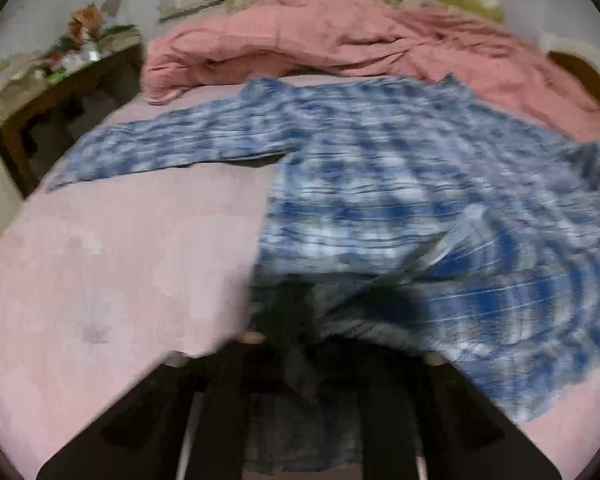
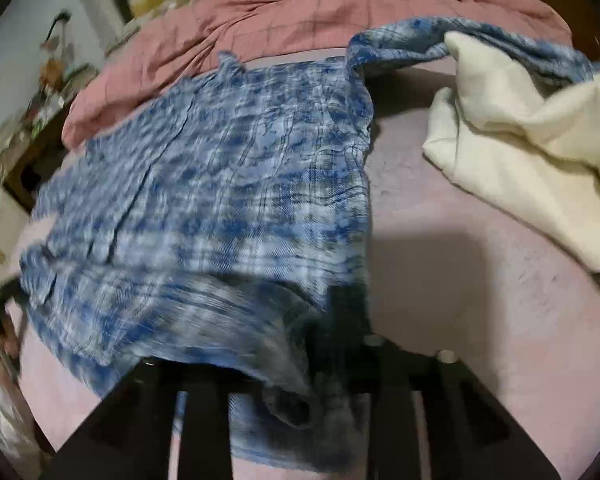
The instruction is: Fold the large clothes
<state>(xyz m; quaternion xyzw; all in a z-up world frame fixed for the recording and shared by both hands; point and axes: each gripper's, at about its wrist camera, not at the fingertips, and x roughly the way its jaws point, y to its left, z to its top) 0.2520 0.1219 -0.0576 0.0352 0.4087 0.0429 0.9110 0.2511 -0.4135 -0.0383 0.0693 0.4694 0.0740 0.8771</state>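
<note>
Blue checked shirt (image 1: 380,184): lay spread across the bed, hem nearest both cameras, one sleeve (image 1: 160,144) stretched out to the side, collar end up by the quilt.
Left gripper (image 1: 304,344): sat at the hem with dark cloth bunched between the jaws; too blurred to tell whether clamped or merely draped.
Right gripper (image 2: 300,360): sat at the other hem corner, a fold of cloth hanging between the jaws; grip likewise could not be told.
Step in hand: probably smoothing the shirt flat by its hem before the first fold.
Doing it well: called for equal tension from both corners, a level hem, no slack ridge left in the middle, sleeve brought in afterwards.
Shirt cloth: thin woven cotton by the look, crinkled, limp, apt to ripple and slip.
Bed sheet (image 1: 120,260): pale pink, smooth, flat, slightly soft underneath.
Quilt (image 1: 340,36): dusty pink, thick, heaped in rounded folds at the far side.
Cream cloth (image 2: 540,128): heavier, crumpled, lay beside the shirt, overlapping its far sleeve.
</note>
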